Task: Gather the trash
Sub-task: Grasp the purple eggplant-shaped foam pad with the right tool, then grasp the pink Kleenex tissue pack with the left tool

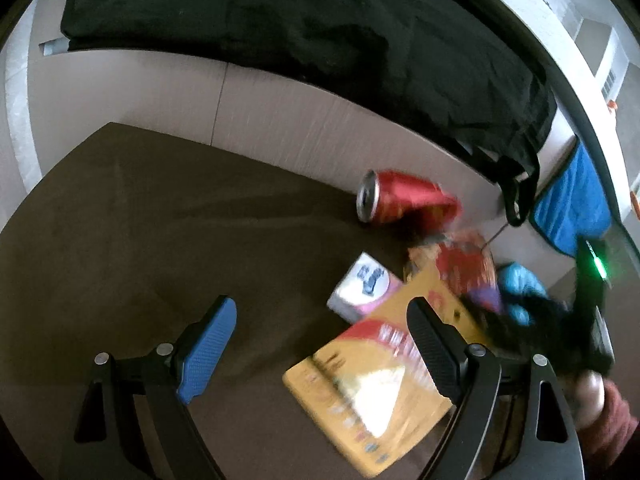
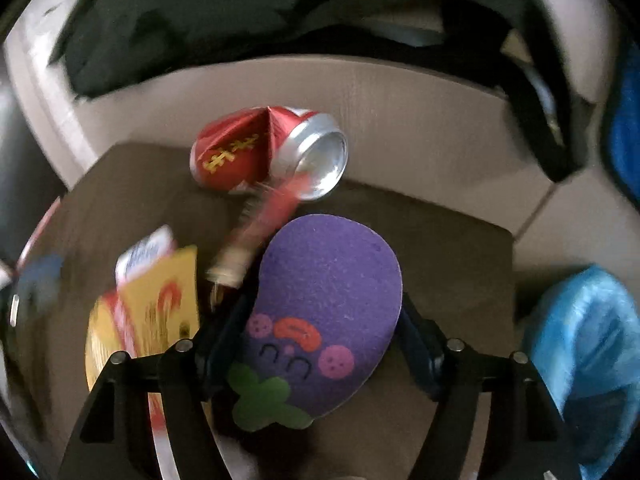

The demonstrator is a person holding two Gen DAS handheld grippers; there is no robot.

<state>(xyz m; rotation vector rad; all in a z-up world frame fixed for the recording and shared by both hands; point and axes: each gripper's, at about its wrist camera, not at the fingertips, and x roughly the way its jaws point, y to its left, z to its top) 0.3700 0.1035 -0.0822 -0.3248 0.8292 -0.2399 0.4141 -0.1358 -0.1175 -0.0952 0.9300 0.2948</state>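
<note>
Right claw [image 2: 320, 344] first: its jaws stand either side of a purple felt eggplant [image 2: 328, 296] with a stitched face and green leaf, but the eggplant covers both pads, so whether they press on it cannot be told. Left claw [image 1: 320, 344] is wide open, nothing between its blue pad and black finger, hanging over a dark brown mat [image 1: 140, 220]. Just past it lies a yellow box [image 1: 360, 392] — its red lettering too smeared to read — and touching that a small white-and-pink tissue pack [image 1: 362, 288] with blue print, also unreadable. Beyond them a crushed red can [image 1: 404, 200] lies on its side near the mat's far edge; the right view shows yellow characters on it, blurred. A red wrapper [image 2: 264, 224] lies between can and eggplant, streaked by motion. The mat sits on pale tile floor [image 1: 300, 120]; black cloth [image 1: 300, 28] is heaped behind, a blue cloth [image 1: 572, 208] at the right. A light blue bag [image 2: 588, 344] lies at the right edge, cut off by the frame — its opening is not visible.
</note>
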